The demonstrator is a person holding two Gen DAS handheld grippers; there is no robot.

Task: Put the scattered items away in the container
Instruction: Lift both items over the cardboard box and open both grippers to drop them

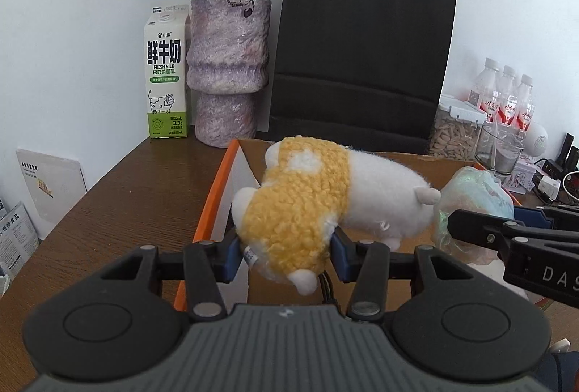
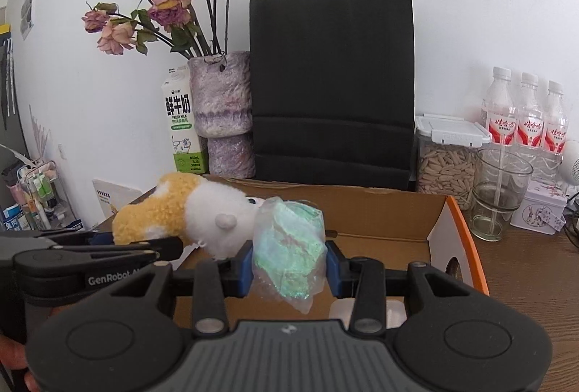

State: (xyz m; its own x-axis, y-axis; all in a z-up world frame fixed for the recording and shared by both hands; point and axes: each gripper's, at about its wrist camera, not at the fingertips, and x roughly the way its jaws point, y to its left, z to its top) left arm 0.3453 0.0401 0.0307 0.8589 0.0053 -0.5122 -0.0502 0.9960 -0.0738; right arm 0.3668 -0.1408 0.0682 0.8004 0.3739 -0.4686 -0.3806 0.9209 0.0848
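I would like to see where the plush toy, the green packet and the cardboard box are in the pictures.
plush toy (image 1: 296, 207): left wrist view, on its yellow woolly body.
green packet (image 2: 289, 247): right wrist view, on its wrapped middle.
cardboard box (image 2: 383, 207): right wrist view, on its inner back wall.

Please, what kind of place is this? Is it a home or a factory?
Most likely a home, perhaps a lived-in desk or side table. A milk carton, a vase of dried roses and a jar of seeds stand on a wooden table against a white wall.
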